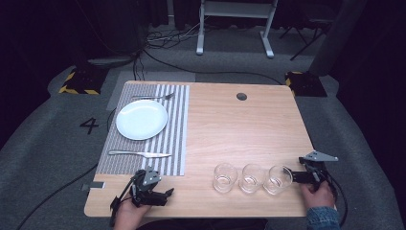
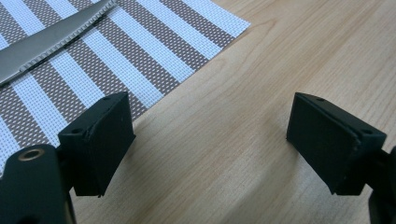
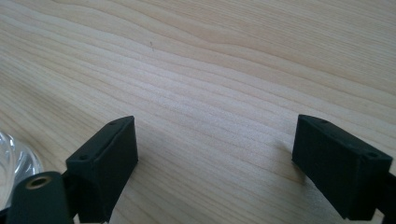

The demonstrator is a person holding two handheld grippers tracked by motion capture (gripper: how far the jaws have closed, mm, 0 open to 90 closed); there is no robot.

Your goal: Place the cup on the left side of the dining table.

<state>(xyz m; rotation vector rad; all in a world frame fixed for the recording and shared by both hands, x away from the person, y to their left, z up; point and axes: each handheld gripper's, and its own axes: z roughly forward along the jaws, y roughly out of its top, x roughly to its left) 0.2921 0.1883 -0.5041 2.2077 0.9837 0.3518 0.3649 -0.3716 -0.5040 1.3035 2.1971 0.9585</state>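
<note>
A striped placemat (image 1: 177, 124) covers the table's left side. On it lie a white plate (image 1: 141, 119), a fork (image 1: 153, 97) beyond the plate and a knife (image 1: 139, 154) on the near side. Three empty glasses (image 1: 225, 177) (image 1: 252, 178) (image 1: 279, 179) stand in a row at the front right. My left gripper (image 1: 168, 193) rests open on bare wood just off the mat's near corner. In the left gripper view, the knife (image 2: 46, 44) and mat (image 2: 154, 51) lie ahead of the left gripper (image 2: 205, 135). My right gripper (image 1: 292, 176) sits open beside the rightmost glass (image 3: 14, 161), with nothing between its fingers (image 3: 105, 163).
A round cable hole (image 1: 242, 96) sits near the wooden table's far edge. Beyond the table are a white frame (image 1: 234, 19), floor cables and yellow-black striped blocks (image 1: 79, 81). Bare wood spans the table's middle and right.
</note>
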